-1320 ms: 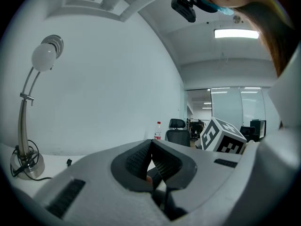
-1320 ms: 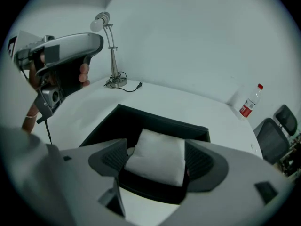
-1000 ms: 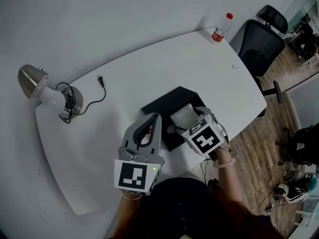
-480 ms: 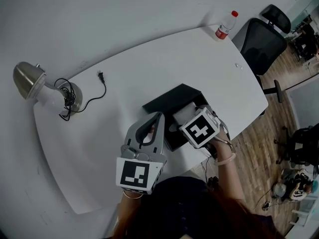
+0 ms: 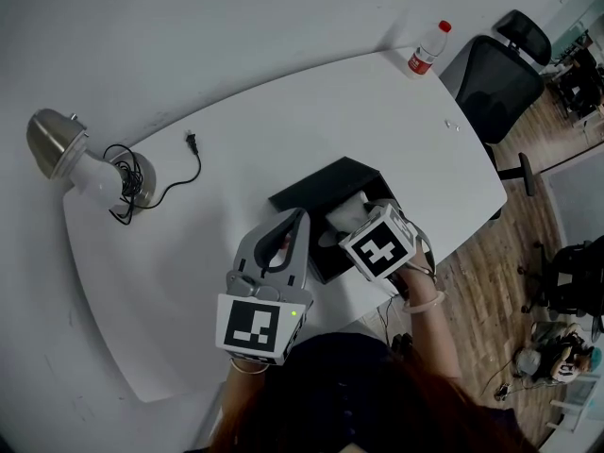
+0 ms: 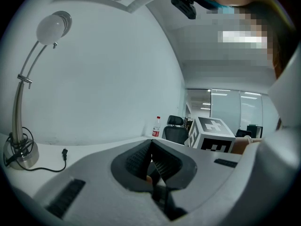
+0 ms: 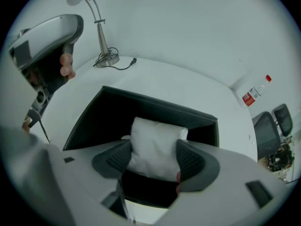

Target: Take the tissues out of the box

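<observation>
Right gripper [image 7: 153, 155] has tipped a bit steeper over the box [image 5: 316, 189] since a second ago. Its jaws have just been closing, and the tissues [image 7: 155, 133] now stand bunched up between them instead of lying flat. Both pads touch the white wad's sides and pinch it. The wad sticks up out of the black box's open end. Box lies on the white table [image 5: 283, 121], near its front edge. Left gripper [image 6: 151, 147] unmoved, roughly level, just beside the box's left side; can't tell if it touches. Its jaws are pressed together with nothing between. Lamp [image 5: 57, 149] with coiled cord at the table's far left, bottle [image 5: 425, 53] at the far right corner, office chair [image 5: 495, 78] beyond it.
</observation>
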`<state>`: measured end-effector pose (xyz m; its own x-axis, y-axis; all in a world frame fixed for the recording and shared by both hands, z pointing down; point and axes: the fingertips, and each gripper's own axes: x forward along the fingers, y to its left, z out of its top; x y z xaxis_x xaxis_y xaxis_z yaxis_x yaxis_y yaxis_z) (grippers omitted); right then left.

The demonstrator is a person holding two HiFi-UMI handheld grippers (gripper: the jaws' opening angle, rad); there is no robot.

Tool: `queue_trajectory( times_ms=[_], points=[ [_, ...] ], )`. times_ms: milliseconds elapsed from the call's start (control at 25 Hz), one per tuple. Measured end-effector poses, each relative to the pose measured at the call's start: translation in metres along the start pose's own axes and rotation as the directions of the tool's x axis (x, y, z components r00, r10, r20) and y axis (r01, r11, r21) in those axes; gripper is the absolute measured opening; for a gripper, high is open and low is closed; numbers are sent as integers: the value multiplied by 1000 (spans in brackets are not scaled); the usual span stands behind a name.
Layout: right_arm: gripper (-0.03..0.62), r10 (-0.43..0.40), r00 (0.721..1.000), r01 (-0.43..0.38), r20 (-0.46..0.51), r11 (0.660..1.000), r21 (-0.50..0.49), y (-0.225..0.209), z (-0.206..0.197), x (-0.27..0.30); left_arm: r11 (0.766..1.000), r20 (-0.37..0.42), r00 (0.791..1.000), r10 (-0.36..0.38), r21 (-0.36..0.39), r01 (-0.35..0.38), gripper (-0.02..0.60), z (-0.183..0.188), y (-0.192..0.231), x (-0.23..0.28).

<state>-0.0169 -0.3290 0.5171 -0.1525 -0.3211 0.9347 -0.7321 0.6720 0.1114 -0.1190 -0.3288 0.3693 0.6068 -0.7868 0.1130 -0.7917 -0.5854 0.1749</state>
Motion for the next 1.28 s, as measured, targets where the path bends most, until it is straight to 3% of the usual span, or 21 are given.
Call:
queue_trajectory(
  times_ms=[360,640,880,1280],
  points=[
    [299,-4,999,5,32,1000,-23,6,0,-8,999,10,1000,22,42,-22,21,3,1,-6],
    [298,14,993,-13,119,1000,-14,8,6,-25,998,24,999,32,54,-33,21,9,-4,-9],
    [298,38,975,-46,218,998,31,10,6,-39,996,41,998,49,74,-52,21,16,-11,-11],
    [298,48,933,-53,356,999,3,8,7,-63,987,60,991,120,96,-125,21,21,-27,-24]
  ],
)
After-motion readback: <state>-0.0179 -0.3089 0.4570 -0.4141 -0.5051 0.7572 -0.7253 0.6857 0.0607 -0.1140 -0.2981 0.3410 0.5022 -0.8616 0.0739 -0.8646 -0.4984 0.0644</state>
